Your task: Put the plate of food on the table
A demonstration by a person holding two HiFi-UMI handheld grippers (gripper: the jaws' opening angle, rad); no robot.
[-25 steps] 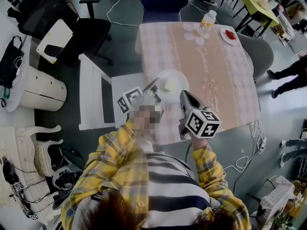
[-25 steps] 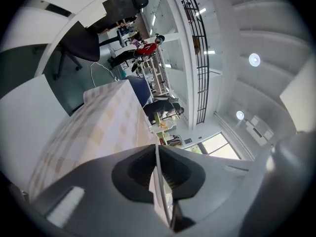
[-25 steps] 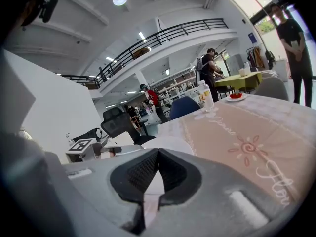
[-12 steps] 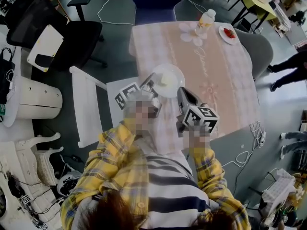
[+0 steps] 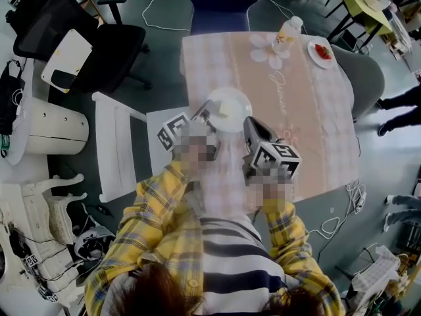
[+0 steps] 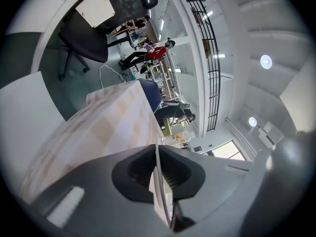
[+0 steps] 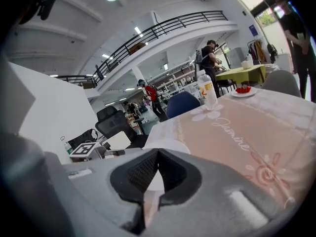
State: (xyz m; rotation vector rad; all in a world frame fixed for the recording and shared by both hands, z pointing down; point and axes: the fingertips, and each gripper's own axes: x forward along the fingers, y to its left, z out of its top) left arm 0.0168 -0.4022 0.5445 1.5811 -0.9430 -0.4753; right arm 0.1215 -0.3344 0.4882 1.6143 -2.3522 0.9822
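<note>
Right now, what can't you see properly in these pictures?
The food on the white plate: a pale blob in the head view, too small; in the right gripper view the right gripper, jaws shut, covers most of it.
Whether the plate touches the table: the left gripper, shut on its rim, blocks the left gripper view.
The bottle label: too small in the head view.
The red food at the far corner: too small to name.

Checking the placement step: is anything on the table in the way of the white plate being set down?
Nothing visible. The plate, clamped by the left tool, is over bare cloth at the near left of the table; the bottle and red-food dish sit at the far edge.
</note>
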